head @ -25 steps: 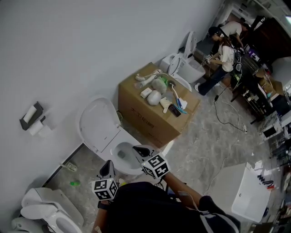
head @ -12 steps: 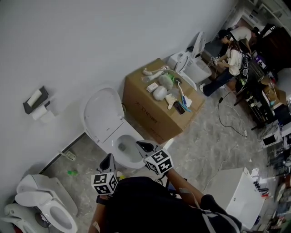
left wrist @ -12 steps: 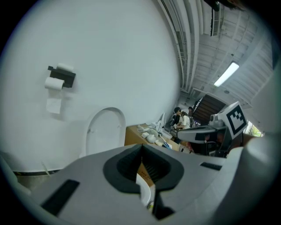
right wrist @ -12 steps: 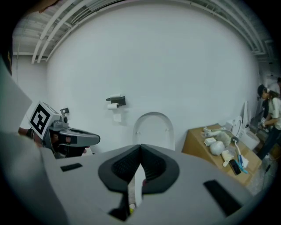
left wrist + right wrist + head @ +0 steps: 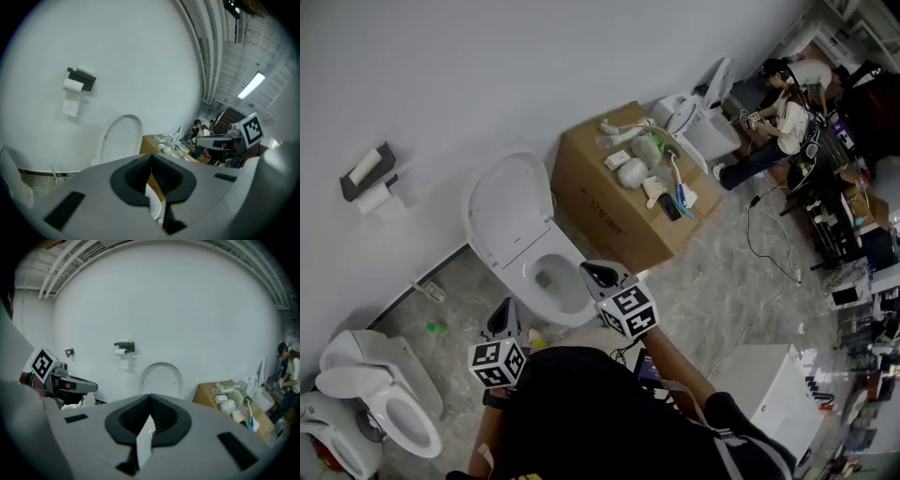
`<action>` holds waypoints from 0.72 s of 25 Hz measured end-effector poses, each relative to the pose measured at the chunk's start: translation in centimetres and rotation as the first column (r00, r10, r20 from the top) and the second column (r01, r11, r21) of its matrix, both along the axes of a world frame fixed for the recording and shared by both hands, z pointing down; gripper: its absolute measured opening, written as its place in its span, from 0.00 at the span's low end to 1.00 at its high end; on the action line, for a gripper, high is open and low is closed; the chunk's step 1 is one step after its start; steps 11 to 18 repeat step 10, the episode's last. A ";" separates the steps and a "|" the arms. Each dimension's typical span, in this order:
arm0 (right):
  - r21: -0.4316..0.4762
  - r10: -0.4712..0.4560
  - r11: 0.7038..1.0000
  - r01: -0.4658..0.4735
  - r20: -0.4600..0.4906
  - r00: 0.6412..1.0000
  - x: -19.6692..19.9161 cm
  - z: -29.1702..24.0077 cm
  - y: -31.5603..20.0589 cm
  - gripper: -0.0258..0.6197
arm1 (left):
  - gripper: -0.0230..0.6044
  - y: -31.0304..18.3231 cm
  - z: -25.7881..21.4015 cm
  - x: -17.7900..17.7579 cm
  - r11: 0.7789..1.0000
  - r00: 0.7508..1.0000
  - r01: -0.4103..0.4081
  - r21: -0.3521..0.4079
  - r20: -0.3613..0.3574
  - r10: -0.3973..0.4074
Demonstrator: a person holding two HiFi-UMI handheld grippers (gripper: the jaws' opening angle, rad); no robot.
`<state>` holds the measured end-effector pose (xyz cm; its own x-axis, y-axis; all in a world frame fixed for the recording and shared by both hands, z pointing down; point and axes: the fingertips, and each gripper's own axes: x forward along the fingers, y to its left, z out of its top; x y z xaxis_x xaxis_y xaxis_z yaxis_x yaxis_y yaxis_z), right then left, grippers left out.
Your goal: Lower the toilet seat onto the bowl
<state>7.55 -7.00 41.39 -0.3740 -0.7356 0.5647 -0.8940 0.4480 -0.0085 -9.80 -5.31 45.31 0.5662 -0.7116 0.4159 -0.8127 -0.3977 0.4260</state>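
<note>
The toilet seat (image 5: 506,211) stands raised, leaning against the white wall, directly behind the open bowl (image 5: 555,287). It is not touched by any gripper.

The right gripper (image 5: 599,276) hovers just at the front rim of the bowl. Its 2 fingers are pressed together with nothing between them. The left gripper (image 5: 501,321) is lower, beside the bowl and over the grey floor (image 5: 741,281). Its 2 fingers are also together and empty. In both gripper views the seat shows upright beyond the finger tips.

A cardboard box (image 5: 605,220) stands just beside the toilet, with small white and green items on its top. A toilet paper holder (image 5: 366,173) with a roll hangs on the wall at the other side. 2 more toilets are in view: 1 near the left gripper (image 5: 389,412), 1 beyond the box (image 5: 703,117). A person (image 5: 783,117) is far behind it.
</note>
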 end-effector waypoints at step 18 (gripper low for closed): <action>0.186 0.009 0.982 0.016 -0.134 0.991 4.8 -5.8 -8.3 0.03 | 0.06 -10.4 0.9 -9.5 0.979 0.961 0.205 0.003 -0.188 -0.201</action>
